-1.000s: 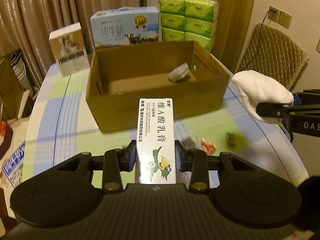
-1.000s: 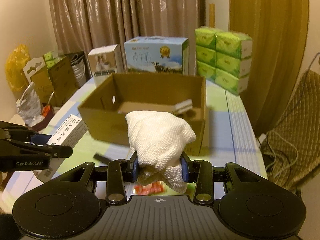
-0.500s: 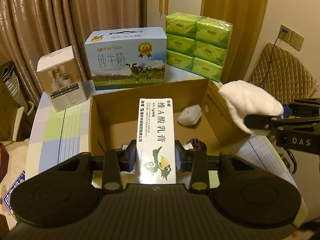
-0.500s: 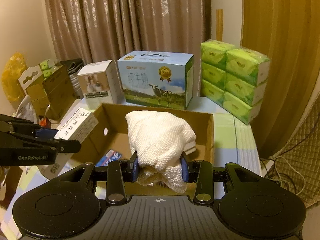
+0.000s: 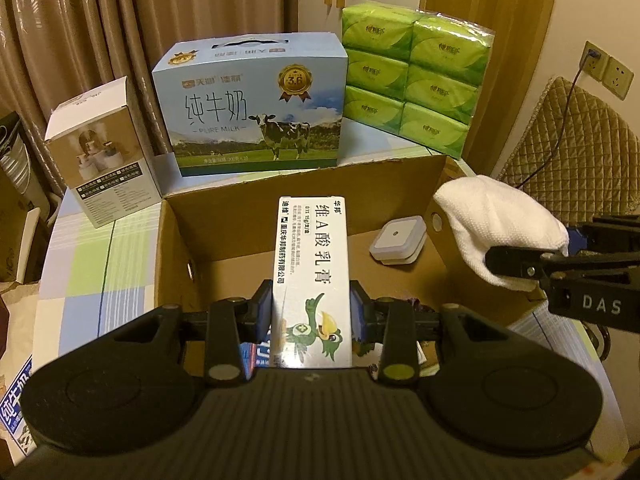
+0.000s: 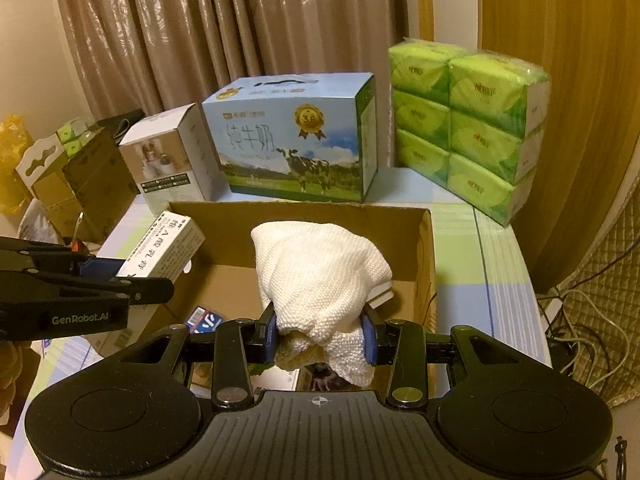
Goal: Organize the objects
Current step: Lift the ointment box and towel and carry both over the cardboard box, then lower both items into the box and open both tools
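Above the open corrugated cardboard box (image 5: 248,216), whose floor is half hidden, the left gripper (image 5: 311,312) pinches a glossy rectangular ointment carton (image 5: 310,264) while the right gripper (image 6: 320,338) clamps a bunched, nubbly white cloth (image 6: 320,268).

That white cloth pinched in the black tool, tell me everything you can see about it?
The white cloth looks like a soft, knitted or waffle-textured towel, bunched into a rounded lump. The right gripper pinches its lower part between blue-padded jaws, and loose folds hang beneath them. It is held in the air over the open cardboard box, near the box's right wall as the left camera shows it. Only the jaws appear to touch it.
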`<state>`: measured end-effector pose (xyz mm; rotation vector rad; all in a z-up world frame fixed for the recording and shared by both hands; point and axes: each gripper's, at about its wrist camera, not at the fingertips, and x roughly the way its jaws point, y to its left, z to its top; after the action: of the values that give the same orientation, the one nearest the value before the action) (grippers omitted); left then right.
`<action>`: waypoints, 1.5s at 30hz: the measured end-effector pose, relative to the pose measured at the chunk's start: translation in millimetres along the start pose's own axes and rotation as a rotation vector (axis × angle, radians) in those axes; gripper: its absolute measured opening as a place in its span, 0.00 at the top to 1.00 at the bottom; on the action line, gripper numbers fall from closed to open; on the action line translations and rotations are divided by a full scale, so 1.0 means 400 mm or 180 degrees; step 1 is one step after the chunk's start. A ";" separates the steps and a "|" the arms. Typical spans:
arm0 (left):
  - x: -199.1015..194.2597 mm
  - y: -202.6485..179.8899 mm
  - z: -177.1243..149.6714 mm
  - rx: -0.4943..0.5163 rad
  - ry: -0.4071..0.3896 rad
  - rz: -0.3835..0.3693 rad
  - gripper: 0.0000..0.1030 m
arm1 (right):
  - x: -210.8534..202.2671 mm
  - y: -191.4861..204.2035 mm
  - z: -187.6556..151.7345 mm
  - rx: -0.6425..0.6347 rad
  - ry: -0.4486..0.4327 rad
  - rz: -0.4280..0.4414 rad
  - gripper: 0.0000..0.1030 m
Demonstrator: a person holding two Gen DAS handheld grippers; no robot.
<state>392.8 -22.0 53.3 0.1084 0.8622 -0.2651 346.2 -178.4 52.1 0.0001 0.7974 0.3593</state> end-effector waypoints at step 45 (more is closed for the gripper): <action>-0.310 -0.014 -0.362 -0.0593 -0.0264 0.0092 0.14 | -0.303 0.047 -0.298 0.0268 -0.0251 0.0104 0.18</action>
<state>207.9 25.0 54.2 -0.0631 0.7983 -0.1601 179.3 -214.8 55.8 0.1055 0.7346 0.3544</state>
